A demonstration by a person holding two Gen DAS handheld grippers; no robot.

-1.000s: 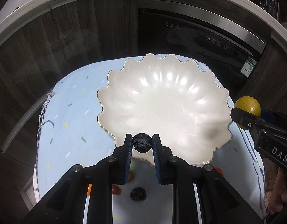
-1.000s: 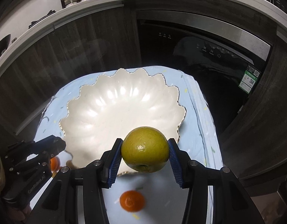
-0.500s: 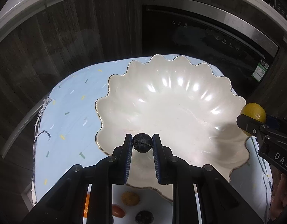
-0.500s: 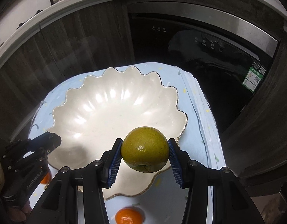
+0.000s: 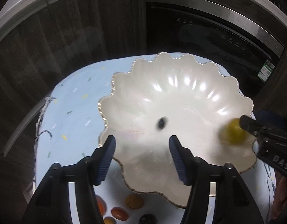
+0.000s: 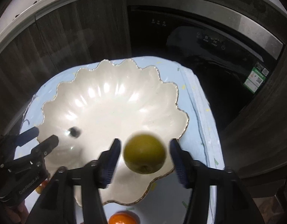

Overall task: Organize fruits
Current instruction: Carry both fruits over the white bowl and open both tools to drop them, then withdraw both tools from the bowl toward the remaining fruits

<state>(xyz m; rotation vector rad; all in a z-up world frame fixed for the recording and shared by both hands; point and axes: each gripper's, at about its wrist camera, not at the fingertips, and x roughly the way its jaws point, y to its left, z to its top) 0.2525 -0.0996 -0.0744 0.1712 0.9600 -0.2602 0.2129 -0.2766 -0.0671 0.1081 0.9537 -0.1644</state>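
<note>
Left claw (image 5: 142, 145) is standing spread, nothing between its blue pads; its jaws have just been opening. The small dark fruit (image 5: 161, 123) it let go is lying blurred inside the white scalloped bowl (image 5: 180, 93), ahead of the fingertips and not touching them.

Right claw (image 6: 144, 149) is spread too, jaws just opened. The green-yellow fruit (image 6: 145, 154) is sitting between the pads with a gap showing on both sides, blurred, over the near right part of the bowl (image 6: 106, 100); can't tell if it is resting on the bowl. From the left wrist view it is showing as a yellow smear (image 5: 232, 132) at the bowl's right rim, right by the right claw's tip.

Versus half a second ago: both claws were pinching their fruit, now both are released. The bowl is sitting about where it was in both views.

Room: the bowl is filling most of the light blue cloth (image 5: 72, 112) on the desk, its scalloped rim close to the cloth's far and right edges. Bare cloth is lying open on the left. Dark cabinet fronts are standing right behind. An orange fruit (image 6: 123, 218) and several small fruits (image 5: 134, 201) are lying on the near side, below the bowl's rim, between the claws' arms.
</note>
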